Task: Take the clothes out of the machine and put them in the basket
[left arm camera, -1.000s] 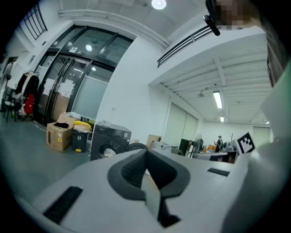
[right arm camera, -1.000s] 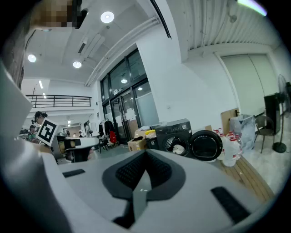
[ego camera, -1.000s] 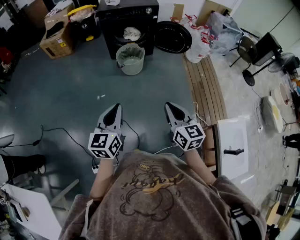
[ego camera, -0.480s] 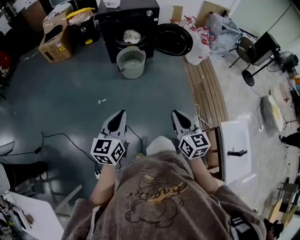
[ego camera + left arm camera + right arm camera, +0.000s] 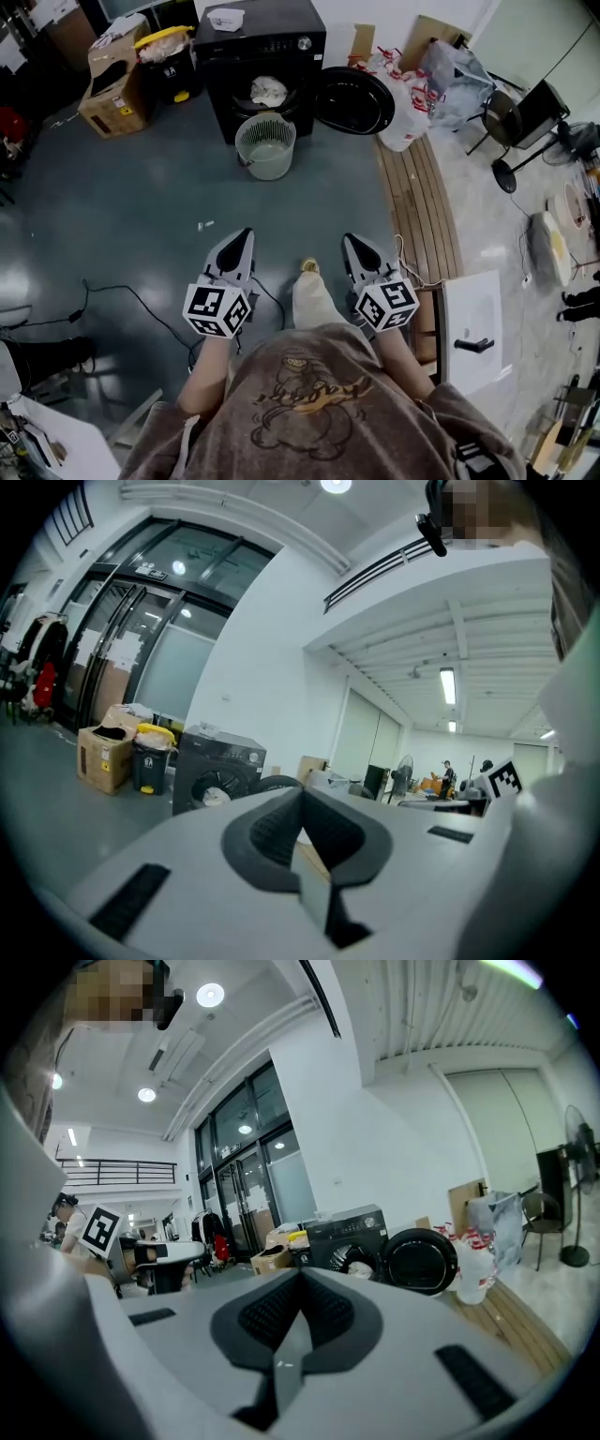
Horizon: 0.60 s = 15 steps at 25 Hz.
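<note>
Pointing forward over the grey-blue floor (image 5: pixel 141 206), the left claw (image 5: pixel 242 234) and the right claw (image 5: pixel 352 240) sit side by side in front of the person. Each gripper view shows the jaws pressed fully together with nothing held between them. Well ahead of both, across the open floor, stands the black machine (image 5: pixel 265 66), its round door (image 5: pixel 353 99) swung wide to the right. The clothes (image 5: pixel 269 90) show as a pale bundle inside the drum opening. The pale green basket (image 5: pixel 266 145) stands upright on the floor just in front of that opening, apart from both claws. A cardboard box (image 5: pixel 114 84) and a yellow-lidded bin (image 5: pixel 169 52) sit to the machine's left, and wooden planks (image 5: pixel 417 202) run along the floor on the right. The person's foot (image 5: pixel 309 269) shows between the two claws.
</note>
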Available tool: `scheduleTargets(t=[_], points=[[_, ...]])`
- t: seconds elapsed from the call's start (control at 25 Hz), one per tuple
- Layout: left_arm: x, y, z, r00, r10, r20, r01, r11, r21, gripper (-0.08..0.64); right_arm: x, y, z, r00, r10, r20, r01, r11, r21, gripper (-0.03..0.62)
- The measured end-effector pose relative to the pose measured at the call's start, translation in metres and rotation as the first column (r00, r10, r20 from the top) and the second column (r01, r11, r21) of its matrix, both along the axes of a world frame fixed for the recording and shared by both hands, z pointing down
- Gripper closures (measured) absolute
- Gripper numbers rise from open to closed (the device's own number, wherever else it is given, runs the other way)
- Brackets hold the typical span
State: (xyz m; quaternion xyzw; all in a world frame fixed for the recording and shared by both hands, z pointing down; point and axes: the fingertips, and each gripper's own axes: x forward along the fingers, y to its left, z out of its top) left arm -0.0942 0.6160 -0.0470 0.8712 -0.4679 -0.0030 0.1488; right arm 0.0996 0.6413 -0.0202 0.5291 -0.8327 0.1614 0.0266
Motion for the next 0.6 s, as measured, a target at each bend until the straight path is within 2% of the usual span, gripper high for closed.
scheduleTargets(t=[0.28, 0.6], points=[[0.032, -0.104, -0.015, 0.999, -0.027, 0.017, 0.027, 1.0, 0.004, 0.554, 0.028, -0.113, -0.015, 0.998, -0.055, 0.014, 0.055, 0.998, 0.008, 0.595], [0.052, -0.197, -0.031, 0.993, -0.113, 0.024, 0.113, 0.994, 0.008, 0.554, 0.064, -0.222, -0.019, 0.992, -0.12, 0.025, 0.12, 0.993, -0.01, 0.595]])
